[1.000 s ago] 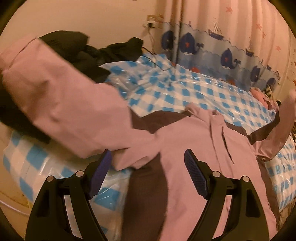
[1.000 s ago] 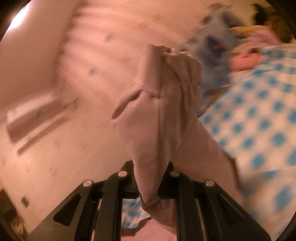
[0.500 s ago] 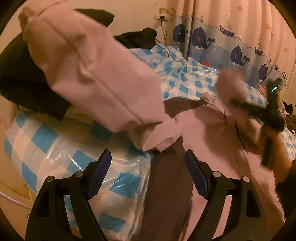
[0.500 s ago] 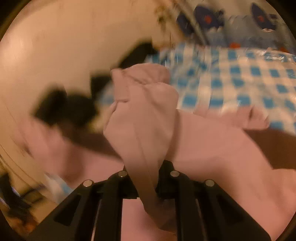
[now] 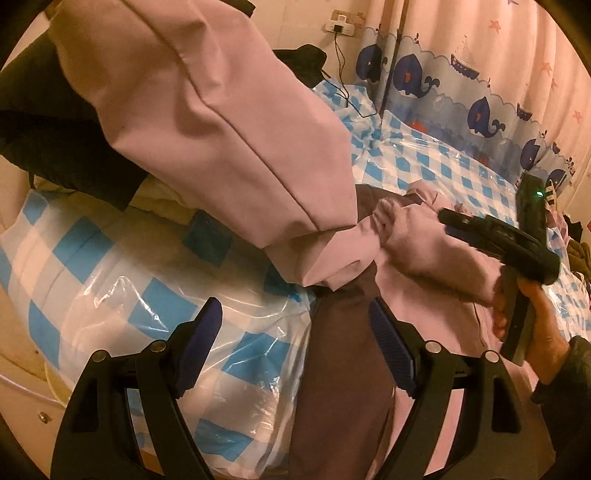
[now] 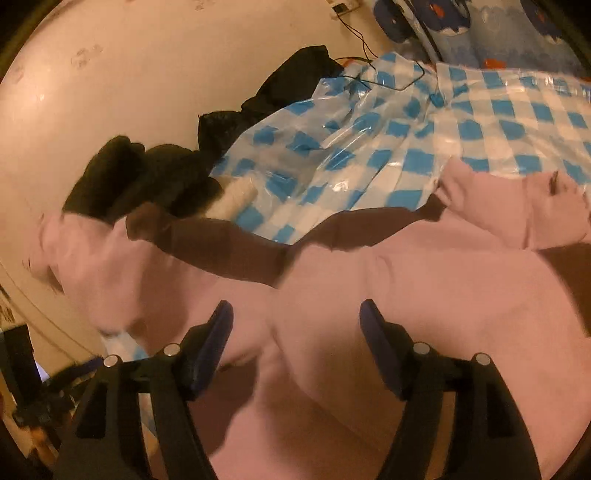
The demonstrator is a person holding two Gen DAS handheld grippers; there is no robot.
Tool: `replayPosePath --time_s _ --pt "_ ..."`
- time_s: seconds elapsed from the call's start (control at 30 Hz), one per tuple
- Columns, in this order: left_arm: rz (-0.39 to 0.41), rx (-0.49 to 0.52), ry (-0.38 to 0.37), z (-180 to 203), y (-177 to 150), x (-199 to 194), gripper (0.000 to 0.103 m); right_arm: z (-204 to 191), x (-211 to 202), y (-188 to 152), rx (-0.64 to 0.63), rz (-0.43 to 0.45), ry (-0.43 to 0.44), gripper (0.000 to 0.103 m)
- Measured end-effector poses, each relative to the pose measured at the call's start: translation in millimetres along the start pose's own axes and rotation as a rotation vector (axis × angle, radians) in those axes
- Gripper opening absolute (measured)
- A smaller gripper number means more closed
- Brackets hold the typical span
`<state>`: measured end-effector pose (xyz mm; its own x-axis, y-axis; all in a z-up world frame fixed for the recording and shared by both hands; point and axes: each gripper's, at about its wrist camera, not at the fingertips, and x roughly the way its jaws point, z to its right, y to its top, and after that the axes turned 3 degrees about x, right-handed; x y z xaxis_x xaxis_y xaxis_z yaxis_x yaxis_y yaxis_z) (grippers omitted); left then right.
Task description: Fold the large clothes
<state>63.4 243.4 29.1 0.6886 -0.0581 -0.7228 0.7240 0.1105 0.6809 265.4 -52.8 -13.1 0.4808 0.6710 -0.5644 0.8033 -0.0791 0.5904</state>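
Left gripper [image 5: 295,343], foreground: jaws wide, nothing between the pads, poised over the jacket's [image 5: 343,387] brown side panel and the checked cover [image 5: 122,291]. Right gripper [image 6: 295,343]: jaws opening, nothing gripped, pink cloth lying beneath them. In the left view a hand [image 5: 532,332] holds that gripper over the jacket's chest. The pink-and-brown jacket lies spread across the bed, one sleeve [image 5: 207,122] raised close to the left camera. Behind: dark clothes [image 6: 155,173] piled by the wall, a whale-print curtain [image 5: 461,92] and a wall socket [image 5: 341,26].
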Motion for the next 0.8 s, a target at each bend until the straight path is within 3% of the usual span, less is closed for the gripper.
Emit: replayPosePath --time_s 0.03,0.1,0.13,0.37,0.5,0.6,0.67,0.8 --pt "-0.001 0.006 0.005 1 0 0 0.078 -1 10 -2 0.002 -0.038 -0.012 0.071" --pt "0.0 0.027 0.026 1 1 2 0.078 5 48 -13 0.014 -0.201 -0.084 0.073" --pt "0.002 0.031 0.034 -1 2 2 0.078 5 53 -18 0.013 -0.222 -0.1 0.074" --pt "0.026 0.014 0.072 -19 9 3 0.078 10 17 -11 0.075 -0.17 0.001 0.074" --pt "0.071 -0.017 0.023 -31 12 0 0.078 7 -19 -20 0.048 -0.15 0.028 0.074" --pt "0.156 -0.109 -0.091 -52 14 -16 0.08 14 -46 -38 0.083 -0.138 0.036 0.074" --pt "0.229 -0.187 -0.12 -70 13 -28 0.088 24 -64 -51 0.121 -0.126 0.039 0.074" --pt "0.308 -0.319 -0.034 -110 16 -39 0.088 43 -90 -73 0.19 -0.098 0.043 0.074"
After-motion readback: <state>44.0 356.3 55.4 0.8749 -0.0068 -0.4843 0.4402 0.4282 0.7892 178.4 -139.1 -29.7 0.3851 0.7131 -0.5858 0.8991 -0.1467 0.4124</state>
